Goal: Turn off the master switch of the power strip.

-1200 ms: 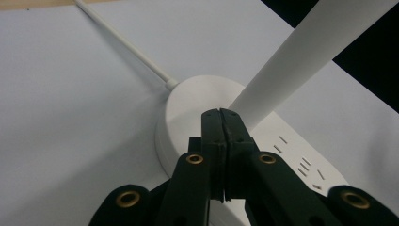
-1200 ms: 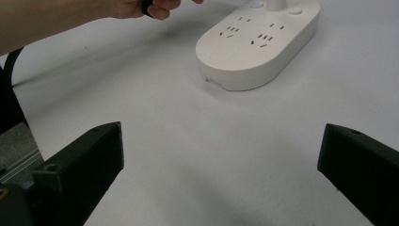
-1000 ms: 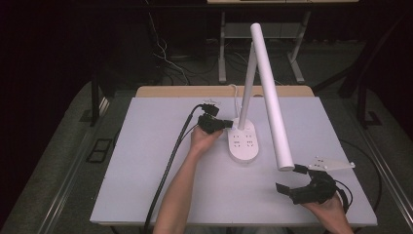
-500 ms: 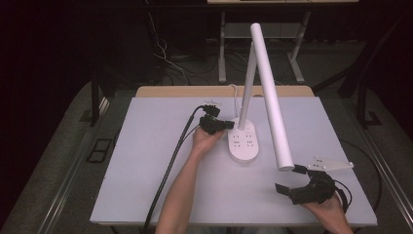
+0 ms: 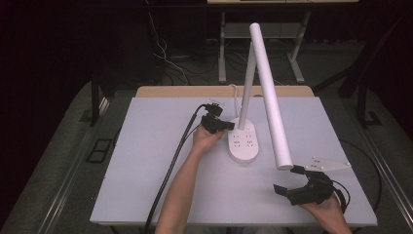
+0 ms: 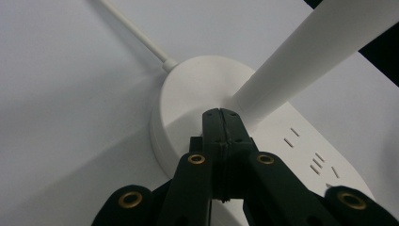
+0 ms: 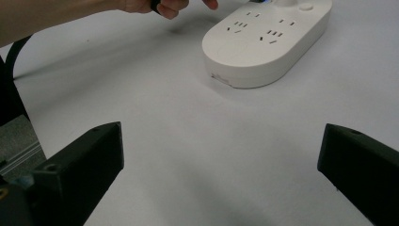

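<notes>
Table (image 5: 146,161) takes up the middle of the high view, pale and bare at its left side, and almost nothing on it has shifted over the last second. Just left of centre, the left gripper (image 5: 229,126) sits where it sat in both earlier pictures, its black cable (image 5: 170,170) trailing down toward the bottom edge. Its jaws are pressed together with nothing between them, and in the left gripper view their joined tips (image 6: 221,123) lie on the rear top of the lamp base (image 6: 197,94), right at the foot of the white stem (image 6: 306,56). That steadiness looks like a sustained press, perhaps on a touch switch, though no button can be made out under the tips.

At centre, the lamp base (image 5: 243,141) stands on the table, stem rising toward the top of the frame, the long white lamp head (image 5: 270,97) slanting down to the right. No glow shows from the head, so I cannot say the press has done anything.

At lower right, the right gripper (image 5: 292,179) has also not moved; its jaws are spread wide and empty, well apart from the base, with the socket face (image 7: 263,28) at upper centre of the right gripper view.
</notes>
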`<state>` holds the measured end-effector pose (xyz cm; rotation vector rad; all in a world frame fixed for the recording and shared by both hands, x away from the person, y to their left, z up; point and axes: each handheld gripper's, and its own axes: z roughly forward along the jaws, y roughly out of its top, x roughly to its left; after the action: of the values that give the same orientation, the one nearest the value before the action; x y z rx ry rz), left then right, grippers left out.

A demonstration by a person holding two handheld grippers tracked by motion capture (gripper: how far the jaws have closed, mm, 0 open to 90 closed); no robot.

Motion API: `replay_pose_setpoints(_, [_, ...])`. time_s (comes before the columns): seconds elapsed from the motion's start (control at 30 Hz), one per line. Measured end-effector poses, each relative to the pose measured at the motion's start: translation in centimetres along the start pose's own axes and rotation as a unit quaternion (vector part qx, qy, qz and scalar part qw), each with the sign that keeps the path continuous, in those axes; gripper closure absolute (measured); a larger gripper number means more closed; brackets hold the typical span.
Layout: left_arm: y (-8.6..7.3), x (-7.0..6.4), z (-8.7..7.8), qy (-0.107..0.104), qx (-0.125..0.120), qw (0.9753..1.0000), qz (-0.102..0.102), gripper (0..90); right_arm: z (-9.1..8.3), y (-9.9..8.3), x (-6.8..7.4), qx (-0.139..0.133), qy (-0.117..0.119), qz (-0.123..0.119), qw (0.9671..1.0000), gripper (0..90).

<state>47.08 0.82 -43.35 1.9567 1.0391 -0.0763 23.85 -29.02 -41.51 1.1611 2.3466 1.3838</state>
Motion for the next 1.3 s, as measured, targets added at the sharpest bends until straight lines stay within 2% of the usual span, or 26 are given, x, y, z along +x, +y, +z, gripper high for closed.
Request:
replay_pose_setpoints(0.07, [0.2,0.2,0.0,-0.007,0.007,0.9996,-0.025,90.0,-0.1,0.0,0.0,-0.001,-0.001,0.000,1.0000,0.1])
replay_pose_setpoints(0.1, [0.2,0.1,0.0,-0.004,0.009,0.9996,-0.026,90.0,-0.1,0.0,0.0,0.000,-0.002,0.001,1.0000,0.1])
replay_pose_setpoints(0.17, [0.3,-0.1,0.1,0.006,0.013,0.9999,0.000,90.0,-0.1,0.0,0.0,-0.003,-0.003,0.000,1.0000,0.1])
replay_pose_setpoints(0.3, [0.3,0.0,0.1,0.001,0.015,0.9995,-0.027,90.0,-0.2,0.0,0.1,-0.003,-0.003,0.000,1.0000,0.1])
replay_pose_setpoints(0.33, [0.4,0.1,0.1,0.002,0.018,0.9997,-0.017,90.0,-0.2,0.0,0.1,-0.002,-0.003,-0.004,1.0000,0.1])
replay_pose_setpoints(0.4, [0.6,-0.1,0.2,0.009,0.024,0.9995,-0.018,90.0,-0.1,0.0,0.2,-0.002,-0.003,-0.005,1.0000,0.1])
replay_pose_setpoints(0.47, [0.8,-0.2,0.1,0.015,0.041,0.9990,-0.006,90.0,-0.1,0.0,0.2,-0.001,-0.002,-0.004,1.0000,0.1])
replay_pose_setpoints(0.53, [0.9,-0.1,0.1,0.014,0.045,0.9988,-0.013,90.0,-0.1,0.1,0.2,-0.001,-0.001,-0.003,1.0000,0.1])
replay_pose_setpoints(0.57, [0.8,-0.1,0.1,0.011,0.040,0.9990,-0.015,90.0,-0.1,0.1,0.2,-0.002,-0.002,-0.003,1.0000,0.1])
replay_pose_setpoints(0.6, [0.7,-0.2,0.2,0.010,0.029,0.9991,-0.029,90.0,-0.2,0.0,0.2,-0.003,-0.002,-0.003,1.0000,0.1])
replay_pose_setpoints(0.7, [0.6,-0.1,0.1,-0.002,0.029,0.9994,-0.020,90.0,-0.2,0.0,0.1,-0.004,-0.003,-0.001,1.0000,0.1])
replay_pose_setpoints(0.77, [0.6,0.1,-0.1,-0.016,0.016,0.9994,-0.026,90.0,-0.3,0.0,-0.1,-0.006,-0.004,0.002,1.0000,0.1])
replay_pose_setpoints(0.8, [0.5,0.1,-0.2,-0.016,0.019,0.9992,-0.032,90.0,-0.3,-0.1,-0.2,-0.006,-0.004,0.001,1.0000,0.1])
replay_pose_setpoints(0.9, [0.4,0.4,-0.7,-0.020,0.014,0.9992,-0.031,90.0,-0.3,-0.1,-0.5,-0.008,-0.007,0.005,0.9999,0.1])
replay_pose_setpoints(1.0, [0.4,0.6,-1.3,-0.025,-0.008,0.9991,-0.035,90.0,-0.4,-0.1,-0.6,-0.007,-0.008,0.011,0.9999,0.1])
replay_pose_setpoints(1.13, [0.6,0.3,-2.5,-0.023,-0.025,0.9991,-0.026,89.9,-0.4,-0.1,-0.5,-0.007,-0.009,0.009,0.9999,0.1])
replay_pose_setpoints(1.2, [0.7,0.4,-3.2,-0.026,-0.027,0.9993,-0.006,89.8,-0.4,-0.1,-0.5,-0.008,-0.009,0.006,0.9999,0.1])
replay_pose_setpoints(1.3, [0.8,0.2,-3.9,-0.027,-0.034,0.9990,0.003,89.9,-0.4,-0.1,-0.4,-0.009,-0.009,0.005,0.9999,0.1])
